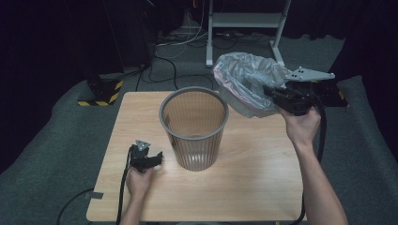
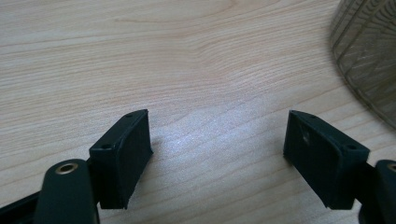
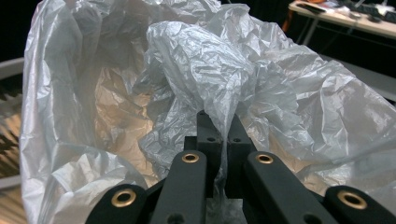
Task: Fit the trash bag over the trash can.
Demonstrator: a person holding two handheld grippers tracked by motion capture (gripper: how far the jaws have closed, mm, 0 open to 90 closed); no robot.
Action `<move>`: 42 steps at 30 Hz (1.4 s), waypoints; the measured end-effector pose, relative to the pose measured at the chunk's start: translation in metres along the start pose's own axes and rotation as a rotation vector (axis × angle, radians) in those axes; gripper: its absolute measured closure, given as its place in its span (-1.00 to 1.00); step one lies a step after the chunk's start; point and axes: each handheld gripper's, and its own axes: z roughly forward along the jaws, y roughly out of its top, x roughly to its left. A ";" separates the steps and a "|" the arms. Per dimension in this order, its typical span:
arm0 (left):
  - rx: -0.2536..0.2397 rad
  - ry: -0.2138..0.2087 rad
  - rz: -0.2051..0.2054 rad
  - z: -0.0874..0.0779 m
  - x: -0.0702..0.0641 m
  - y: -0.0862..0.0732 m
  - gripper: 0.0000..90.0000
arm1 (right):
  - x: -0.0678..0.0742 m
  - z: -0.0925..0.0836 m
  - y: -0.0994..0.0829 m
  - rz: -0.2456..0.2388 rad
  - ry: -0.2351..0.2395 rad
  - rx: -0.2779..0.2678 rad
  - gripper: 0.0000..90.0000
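A grey ribbed wastebasket (image 1: 194, 126) stands upright in the middle of the wooden table (image 1: 253, 187). To its upper right a crumpled translucent plastic bag (image 1: 246, 82) hangs in the air above the table's far right corner. My right gripper (image 1: 273, 95) is shut on a pinch of that bag; in the right gripper view the film (image 3: 205, 79) runs down between the pressed jaws of the gripper (image 3: 223, 126). My left gripper (image 1: 157, 157) rests low on the table left of the basket, open, with bare wood between its jaws (image 2: 217, 140). The basket's wall (image 2: 369, 65) shows at the right.
Beyond the table lie a grey carpet, cables and the white legs of a stand (image 1: 244, 21). A black base with yellow-black tape (image 1: 101, 91) sits at the far left. Bare table lies in front of and right of the basket.
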 end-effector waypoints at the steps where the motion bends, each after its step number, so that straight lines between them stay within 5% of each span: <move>1: 0.000 0.000 0.000 0.000 0.000 0.000 -0.49 | 0.001 0.000 0.001 -0.004 0.005 -0.002 0.97; 19: 0.000 0.000 0.000 0.000 0.000 0.000 -0.48 | 0.048 0.008 0.030 -0.095 0.146 -0.030 0.97; 42: -0.001 -0.002 -0.002 0.000 0.000 0.000 -0.48 | 0.095 0.041 0.037 -0.178 0.304 0.041 0.97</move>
